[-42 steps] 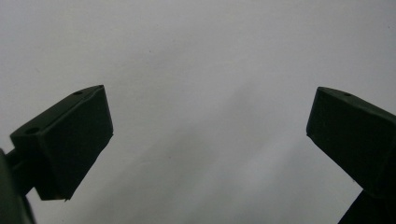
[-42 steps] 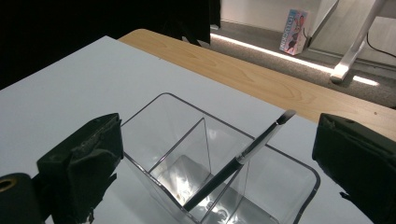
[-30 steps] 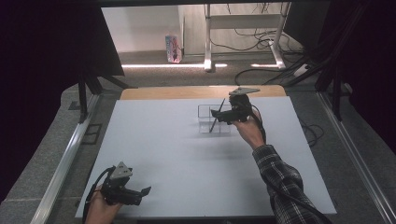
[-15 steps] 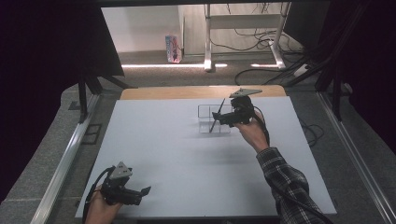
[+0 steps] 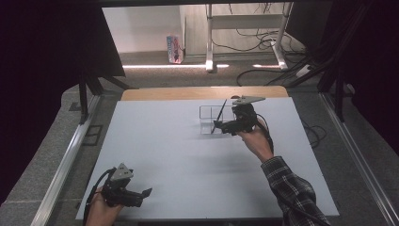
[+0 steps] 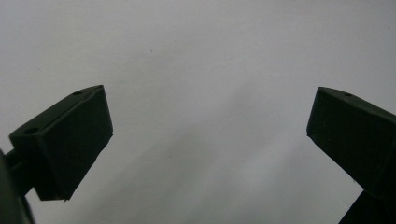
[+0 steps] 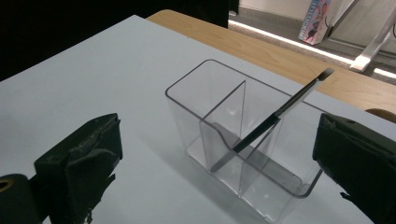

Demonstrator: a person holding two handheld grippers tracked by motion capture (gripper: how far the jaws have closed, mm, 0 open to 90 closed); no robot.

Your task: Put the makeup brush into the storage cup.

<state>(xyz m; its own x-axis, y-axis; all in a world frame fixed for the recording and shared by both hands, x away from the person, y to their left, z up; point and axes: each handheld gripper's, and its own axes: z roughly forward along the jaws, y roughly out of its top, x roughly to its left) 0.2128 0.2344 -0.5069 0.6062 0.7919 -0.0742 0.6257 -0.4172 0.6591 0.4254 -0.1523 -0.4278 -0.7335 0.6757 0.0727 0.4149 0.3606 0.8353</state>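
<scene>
Spreading across the room, the white table (image 5: 188, 155) carries a clear divided holder (image 7: 243, 140) straight ahead of the right gripper (image 7: 215, 154), jaws spread, empty. Inside leans a slim brush (image 7: 275, 116), tip up-right. The left gripper (image 6: 205, 140) gapes, far away.

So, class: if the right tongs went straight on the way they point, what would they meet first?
Most likely the clear plastic two-compartment holder with the slim dark brush leaning inside; the open right tongs face it directly, though the gap is hard to judge.
</scene>
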